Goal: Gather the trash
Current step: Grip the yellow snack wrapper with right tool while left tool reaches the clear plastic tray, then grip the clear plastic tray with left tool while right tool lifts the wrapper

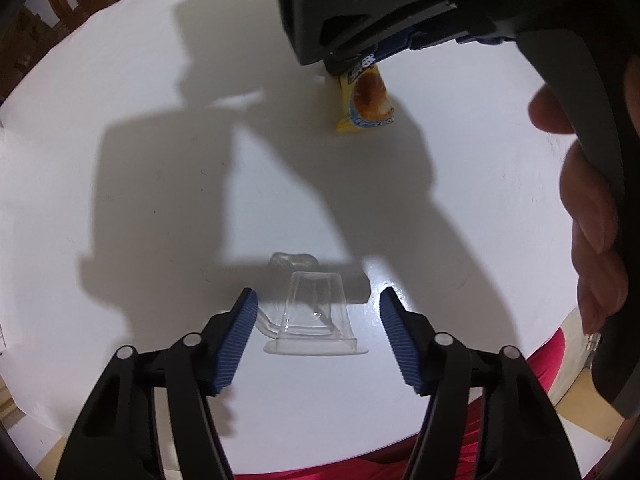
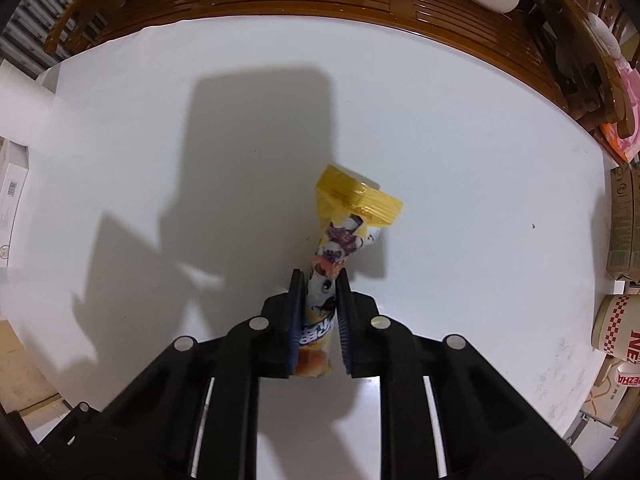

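While the right gripper pinches the yellow snack wrapper, the left gripper is only lined up on its piece.

Right jaws nearly closed on the wrapper's lower end at lower centre of the right view; the rest sticks out above the white table. Left jaws wide, holding nothing, straddling the clear plastic tray at lower centre of the left view, pads apart from it. I see no bin. My read: one piece grabbed, one to grab, neither binned.
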Tool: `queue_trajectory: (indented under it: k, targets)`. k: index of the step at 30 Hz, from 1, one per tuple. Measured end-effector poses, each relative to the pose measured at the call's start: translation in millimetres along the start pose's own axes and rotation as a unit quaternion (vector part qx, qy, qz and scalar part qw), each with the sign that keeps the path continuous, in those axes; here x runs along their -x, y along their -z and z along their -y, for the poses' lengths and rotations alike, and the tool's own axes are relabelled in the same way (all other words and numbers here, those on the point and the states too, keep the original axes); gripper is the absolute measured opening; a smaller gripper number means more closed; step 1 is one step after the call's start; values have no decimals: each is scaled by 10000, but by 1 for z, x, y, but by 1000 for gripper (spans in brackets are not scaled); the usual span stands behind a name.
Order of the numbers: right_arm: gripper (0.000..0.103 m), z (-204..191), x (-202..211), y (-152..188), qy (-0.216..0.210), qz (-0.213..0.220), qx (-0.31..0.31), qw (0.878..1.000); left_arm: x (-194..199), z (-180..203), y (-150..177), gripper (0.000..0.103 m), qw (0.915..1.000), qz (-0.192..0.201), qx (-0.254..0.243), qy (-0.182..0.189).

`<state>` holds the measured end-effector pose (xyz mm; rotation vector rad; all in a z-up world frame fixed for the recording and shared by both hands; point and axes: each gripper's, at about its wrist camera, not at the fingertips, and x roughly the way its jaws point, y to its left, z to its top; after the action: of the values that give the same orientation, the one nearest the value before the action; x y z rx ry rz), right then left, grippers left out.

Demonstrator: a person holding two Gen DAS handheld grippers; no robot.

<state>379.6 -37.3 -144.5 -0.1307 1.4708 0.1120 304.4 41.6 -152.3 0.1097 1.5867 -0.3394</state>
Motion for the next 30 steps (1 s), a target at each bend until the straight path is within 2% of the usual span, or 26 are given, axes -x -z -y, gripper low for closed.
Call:
queue_trajectory:
  k: [1,3,5,7,14,15,24,26,30]
  targets:
    - [15,1,0,-2,-27,7,-29,10000,0,-1,0,58,10000,15,22,8]
    - [14,2,0,-5,-146,25,-124,9998,1,-2,2,48,10000,30,69,26]
    - [14,9,2,-3,-198,27,-129,9997,2,-4,2,43,9998,43,138,99]
    - [13,11,3,0,-264,25,-144,9995,2,-6,3,43,9997,40,173,176]
    - [13,20,8,2,-304,87,-46,9995,7,-4,7,43,9998,128,114,105]
    - [13,18,7,1,-266,131,-50,9995,1,-4,23,42,9998,158,113,102]
    - [12,32,50,22,-232,539,-37,9983,19,-13,36,42,9989,420,190,-8]
    - [12,36,63,27,-226,657,-15,9976,37,5,19,42,9987,459,232,-7]
    - [12,45,82,41,-259,816,44,9963,53,8,33,42,9979,607,220,-50]
